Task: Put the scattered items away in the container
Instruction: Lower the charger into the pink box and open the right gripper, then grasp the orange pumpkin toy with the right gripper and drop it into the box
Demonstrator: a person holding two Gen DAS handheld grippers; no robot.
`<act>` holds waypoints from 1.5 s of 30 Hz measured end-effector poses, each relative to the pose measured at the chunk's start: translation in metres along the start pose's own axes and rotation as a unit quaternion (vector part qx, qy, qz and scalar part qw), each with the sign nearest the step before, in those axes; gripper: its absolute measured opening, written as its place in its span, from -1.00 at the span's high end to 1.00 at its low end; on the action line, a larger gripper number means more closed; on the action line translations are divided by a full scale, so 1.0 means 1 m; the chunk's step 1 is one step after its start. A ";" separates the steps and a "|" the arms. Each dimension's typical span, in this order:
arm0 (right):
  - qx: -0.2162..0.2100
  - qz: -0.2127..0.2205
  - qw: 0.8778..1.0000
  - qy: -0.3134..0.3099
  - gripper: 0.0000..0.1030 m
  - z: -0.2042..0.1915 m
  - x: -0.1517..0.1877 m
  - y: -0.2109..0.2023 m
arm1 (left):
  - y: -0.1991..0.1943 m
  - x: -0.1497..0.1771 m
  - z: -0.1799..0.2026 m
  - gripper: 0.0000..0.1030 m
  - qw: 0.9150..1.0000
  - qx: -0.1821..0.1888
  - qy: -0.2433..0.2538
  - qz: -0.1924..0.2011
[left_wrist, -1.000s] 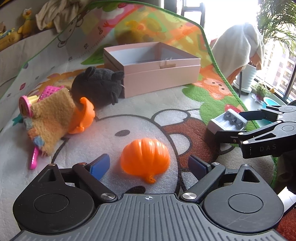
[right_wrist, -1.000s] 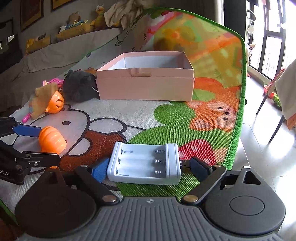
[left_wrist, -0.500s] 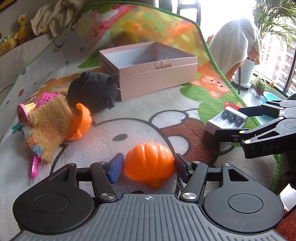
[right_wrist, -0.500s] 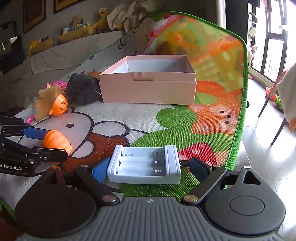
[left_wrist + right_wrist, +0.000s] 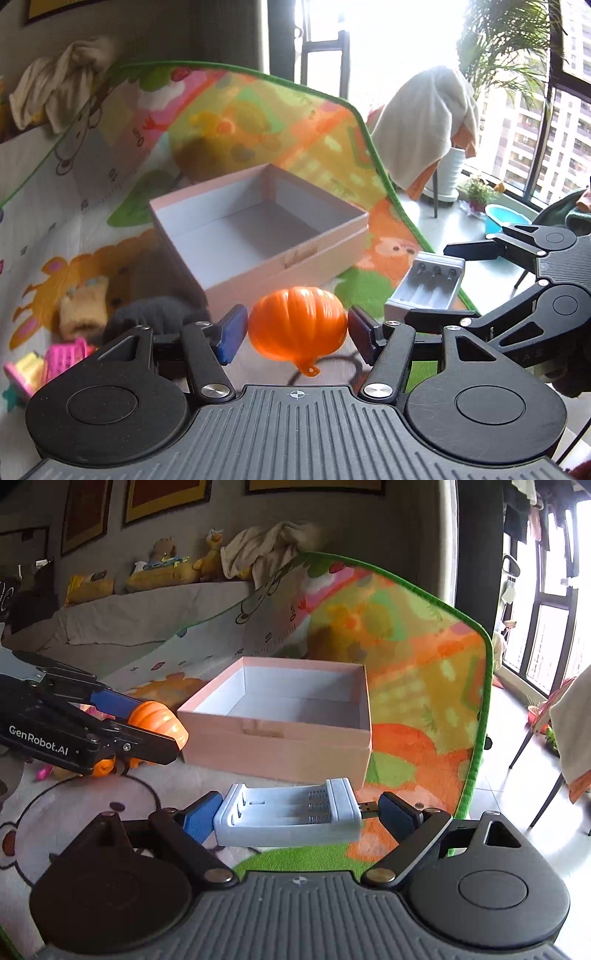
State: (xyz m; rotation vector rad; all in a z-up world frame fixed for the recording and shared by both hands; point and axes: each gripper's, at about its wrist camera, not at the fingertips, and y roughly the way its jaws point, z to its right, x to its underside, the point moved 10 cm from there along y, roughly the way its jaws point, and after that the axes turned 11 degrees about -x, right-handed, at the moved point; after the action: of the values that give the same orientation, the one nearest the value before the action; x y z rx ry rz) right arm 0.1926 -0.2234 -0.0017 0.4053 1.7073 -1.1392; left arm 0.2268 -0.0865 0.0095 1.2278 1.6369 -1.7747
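Note:
My left gripper (image 5: 297,332) is shut on an orange toy pumpkin (image 5: 297,317), and its blue pads press both sides. The pumpkin hangs above the mat, in front of the open pink box (image 5: 295,266), which is empty. My right gripper (image 5: 299,816) is shut on a white battery charger (image 5: 288,812), gripped end to end and lifted off the mat near the box's front right corner. In the right wrist view the left gripper (image 5: 147,725) holds the pumpkin (image 5: 155,720) to the left of the box (image 5: 277,746). In the left wrist view the charger (image 5: 428,284) shows at the right.
A black plush (image 5: 155,317), a yellow cloth doll (image 5: 79,306) and a pink basket toy (image 5: 66,356) lie on the play mat left of the box. The mat's green edge (image 5: 388,173) curls up behind it. A towel-draped chair (image 5: 424,122) stands beyond on the floor.
The left gripper's jaws closed on the pumpkin, then lifted it off the mat toward the box. The right gripper rose with the charger held throughout.

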 end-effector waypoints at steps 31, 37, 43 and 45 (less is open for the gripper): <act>-0.061 -0.032 0.997 0.020 -0.84 -0.004 -0.001 -0.023 | -0.004 0.032 -0.011 -0.99 0.997 0.029 -0.066 0.008; -0.085 -0.111 0.990 0.023 -0.42 -0.045 0.069 -0.044 | -0.017 0.086 0.001 -1.00 0.994 -0.008 -0.093 -0.054; -0.056 -0.158 0.986 0.012 -0.41 -0.055 0.108 -0.050 | -0.025 0.096 0.000 -1.00 0.991 -0.052 -0.092 -0.077; -0.059 -0.160 0.985 0.011 -0.13 -0.056 0.109 -0.054 | -0.028 0.095 -0.002 -1.00 0.991 -0.056 -0.097 -0.076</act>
State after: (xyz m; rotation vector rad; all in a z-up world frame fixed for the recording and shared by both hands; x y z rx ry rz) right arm 0.0750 -0.2295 -0.0662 0.0707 1.8942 -1.2557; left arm 0.1559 -0.0556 -0.0522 0.8713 1.7283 -1.8021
